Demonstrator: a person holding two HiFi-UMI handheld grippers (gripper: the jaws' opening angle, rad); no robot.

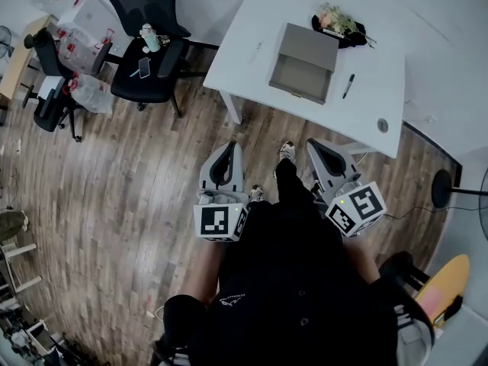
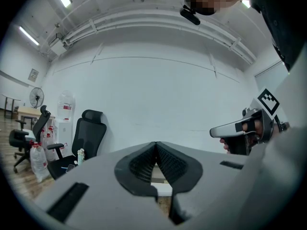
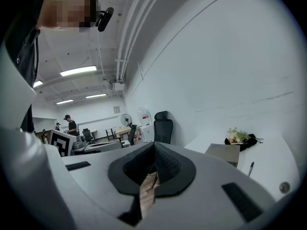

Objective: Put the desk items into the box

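On the left, a black office chair (image 1: 149,59) is stood on the wooden floor (image 1: 114,166); a phone (image 1: 144,67) and a bottle (image 1: 149,38) are carried on its seat. The left claw (image 1: 230,146) is held low, close to the person's body and above the floor; in the left gripper view its jaws are seen closed tip to tip, with nothing clamped between them. A white bench (image 1: 252,44) is located ahead, well apart from both claws. A tan box (image 1: 303,63) is placed on it; the part nearer the bench edge is seen as an open recess with a plain bottom. The right claw (image 1: 314,145) is held level with the left one, its jaws likewise brought together on nothing. Right of the box, a black bundle with flowers (image 1: 341,27) and a pen (image 1: 348,85) are laid on the bench, outside the box.
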